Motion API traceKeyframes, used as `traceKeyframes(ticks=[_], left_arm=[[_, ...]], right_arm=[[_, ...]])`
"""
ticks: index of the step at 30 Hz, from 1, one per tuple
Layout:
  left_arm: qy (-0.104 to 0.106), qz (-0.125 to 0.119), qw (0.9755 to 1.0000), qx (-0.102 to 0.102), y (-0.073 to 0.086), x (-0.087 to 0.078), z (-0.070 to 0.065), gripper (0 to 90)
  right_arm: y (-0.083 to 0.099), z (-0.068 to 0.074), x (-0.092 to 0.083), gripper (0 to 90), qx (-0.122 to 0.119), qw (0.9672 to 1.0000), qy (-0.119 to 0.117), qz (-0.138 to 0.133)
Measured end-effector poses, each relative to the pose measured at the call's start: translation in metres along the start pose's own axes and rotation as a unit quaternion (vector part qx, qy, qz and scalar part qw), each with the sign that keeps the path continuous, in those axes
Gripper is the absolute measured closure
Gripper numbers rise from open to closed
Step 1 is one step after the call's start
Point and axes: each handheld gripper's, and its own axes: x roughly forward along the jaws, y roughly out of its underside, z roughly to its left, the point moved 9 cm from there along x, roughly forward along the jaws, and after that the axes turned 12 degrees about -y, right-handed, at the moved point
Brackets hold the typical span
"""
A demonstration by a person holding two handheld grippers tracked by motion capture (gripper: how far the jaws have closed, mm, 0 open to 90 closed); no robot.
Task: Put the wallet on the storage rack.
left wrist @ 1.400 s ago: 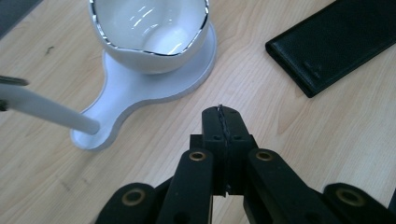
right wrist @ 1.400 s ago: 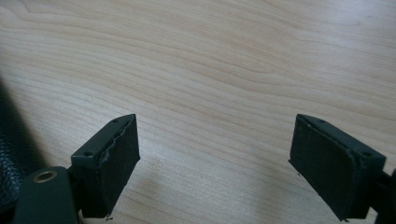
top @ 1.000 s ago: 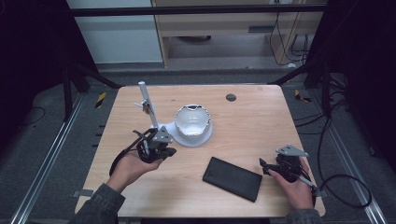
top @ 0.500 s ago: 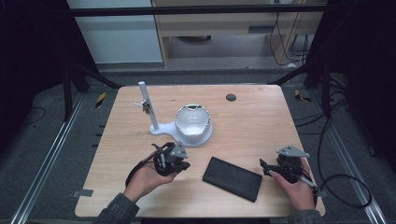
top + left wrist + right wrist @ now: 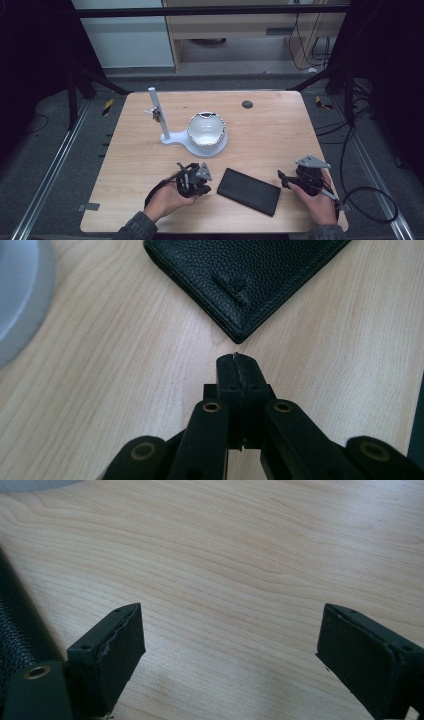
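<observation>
A black leather wallet [image 5: 250, 190] lies flat on the wooden table [image 5: 280, 130], near the front edge between my two grippers. My left gripper [image 5: 207, 186] sits just left of the wallet, jaws pressed shut with nothing between them. In the left gripper view its tip [image 5: 236, 360] stops a little short of a corner of the wallet [image 5: 245, 275]. My right gripper [image 5: 281, 177] rests right of the wallet, jaws wide open over bare wood [image 5: 227, 630]. The wallet's edge [image 5: 15, 615] shows at the left of the right gripper view.
A white stand with an upright post [image 5: 159, 116] and a round white bowl-shaped part [image 5: 206, 131] sits behind the wallet at mid-table. Small keys hang from the post [image 5: 156, 114]. A dark round disc [image 5: 247, 104] lies near the far edge.
My left gripper has moved right and toward the front edge, away from the white stand, ending beside the wallet's left end. The right gripper has stayed put.
</observation>
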Motion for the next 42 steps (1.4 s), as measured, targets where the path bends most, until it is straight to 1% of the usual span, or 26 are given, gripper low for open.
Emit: traceKeyframes(ticks=[3,12,13,15,17,19,26,28,32,37,42], left_arm=[[0.005,0.007,1.0000,0.003,-0.001,0.008,-0.003,90.0],[0.007,0.015,0.9999,0.004,0.000,0.016,-0.004,90.0],[0.009,0.018,0.9998,0.007,0.000,0.019,-0.004,90.0],[0.010,0.020,0.9997,0.008,-0.001,0.021,-0.005,90.0],[0.010,0.017,0.9998,0.007,-0.002,0.023,-0.005,90.0],[0.011,0.021,0.9997,0.009,-0.002,0.024,-0.005,90.0],[0.011,0.019,0.9997,0.008,-0.003,0.025,-0.006,90.0],[0.013,0.020,0.9997,0.009,-0.003,0.026,-0.006,90.0],[0.011,0.018,0.9997,0.008,-0.003,0.026,-0.006,90.0],[0.016,0.015,0.9997,0.007,-0.005,0.027,-0.007,90.0],[0.016,0.014,0.9998,0.007,-0.005,0.027,-0.008,90.0]], right_arm=[[0.000,0.000,0.001,11.8,-0.001,1.0000,-0.001,0.001],[0.001,0.001,0.001,11.7,-0.002,1.0000,-0.004,0.003],[0.000,0.001,0.001,11.7,-0.003,1.0000,-0.004,0.002],[0.000,0.001,0.001,11.7,-0.004,1.0000,-0.003,0.001],[0.000,0.000,0.001,11.7,-0.003,1.0000,-0.003,0.001],[0.000,0.001,0.000,11.7,0.000,1.0000,-0.004,0.000],[0.000,0.001,0.000,11.7,-0.001,1.0000,-0.005,0.000],[0.000,0.002,0.000,11.7,0.002,1.0000,-0.006,0.000],[0.000,0.001,0.000,11.7,0.002,1.0000,-0.005,0.000],[0.000,0.001,0.000,11.7,0.002,1.0000,-0.006,0.000],[0.000,0.001,0.000,11.7,0.001,1.0000,-0.006,-0.001]])
